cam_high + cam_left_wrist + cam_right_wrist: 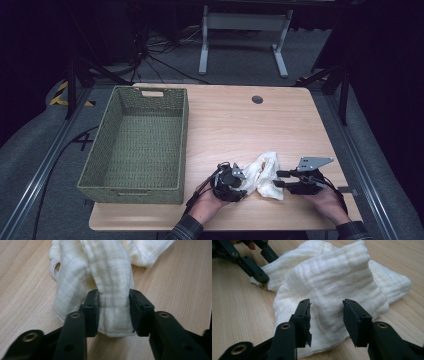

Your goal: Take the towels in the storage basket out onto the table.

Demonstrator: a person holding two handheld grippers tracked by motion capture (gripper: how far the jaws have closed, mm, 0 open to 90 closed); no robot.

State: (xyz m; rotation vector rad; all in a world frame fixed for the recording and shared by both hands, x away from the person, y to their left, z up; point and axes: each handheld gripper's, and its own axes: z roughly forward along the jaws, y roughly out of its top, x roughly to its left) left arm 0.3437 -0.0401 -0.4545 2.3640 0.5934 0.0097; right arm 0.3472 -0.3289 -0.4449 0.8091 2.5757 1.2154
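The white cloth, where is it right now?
In the high view the white cloth lies crumpled on the table's near edge, right of the green basket, between the left hand-held gripper and the right hand-held gripper.

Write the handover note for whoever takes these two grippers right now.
Left gripper: shut on a folded band of the white cloth.
Right gripper: open, jaws on either side of a raised fold of the cloth, not yet clamped.
The cloth lies crumpled on the table near the front edge, between both grippers.
The green basket stands at the left, with nothing in it.
Likely left: close the right gripper, then handle the cloth, perhaps into the basket.
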